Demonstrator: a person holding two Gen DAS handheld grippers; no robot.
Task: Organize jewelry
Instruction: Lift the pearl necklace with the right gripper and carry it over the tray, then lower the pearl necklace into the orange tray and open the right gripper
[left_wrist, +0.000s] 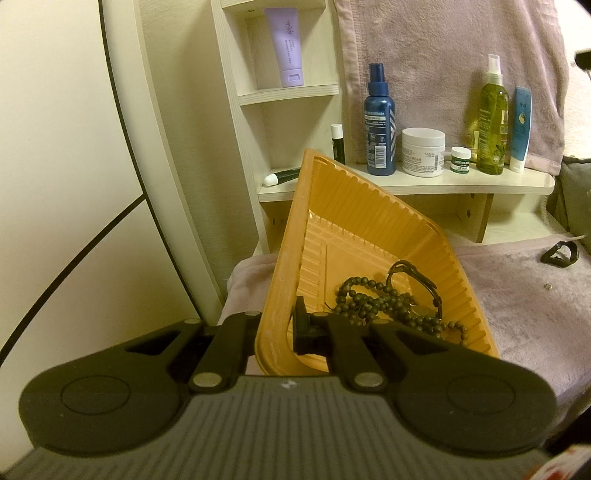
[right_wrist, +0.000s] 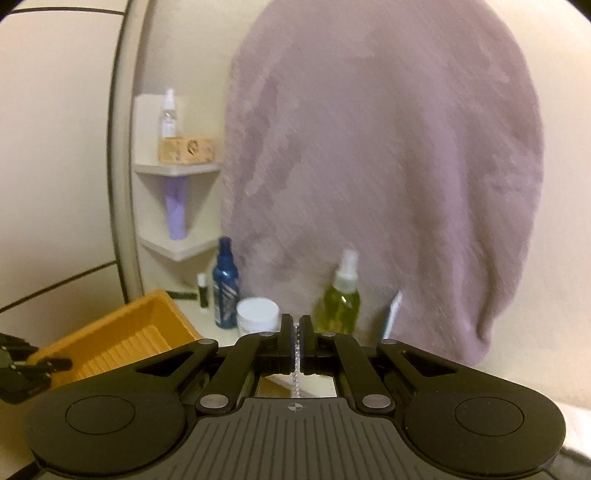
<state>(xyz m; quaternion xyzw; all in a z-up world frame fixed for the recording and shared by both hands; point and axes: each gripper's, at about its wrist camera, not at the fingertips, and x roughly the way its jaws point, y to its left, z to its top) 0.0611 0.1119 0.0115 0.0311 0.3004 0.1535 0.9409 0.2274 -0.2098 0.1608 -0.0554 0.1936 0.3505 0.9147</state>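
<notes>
My left gripper (left_wrist: 279, 325) is shut on the near rim of an orange plastic tray (left_wrist: 354, 225) and holds it tilted up. A dark bead bracelet (left_wrist: 373, 304) and a black strap bracelet (left_wrist: 417, 280) lie in the tray's low corner. Another black band (left_wrist: 559, 254) lies on the pink towel at the right. My right gripper (right_wrist: 296, 338) is shut on a thin silver chain (right_wrist: 296, 369) that hangs down between its fingers. The tray (right_wrist: 122, 343) and the left gripper (right_wrist: 26, 365) show at the lower left of the right wrist view.
A white shelf (left_wrist: 461, 182) behind the tray holds a blue spray bottle (left_wrist: 380, 125), a white cream jar (left_wrist: 423, 151), a green oil bottle (left_wrist: 491, 122) and tubes. A pink towel (right_wrist: 388, 166) hangs behind. A corner shelf (left_wrist: 284, 92) holds a lilac tube.
</notes>
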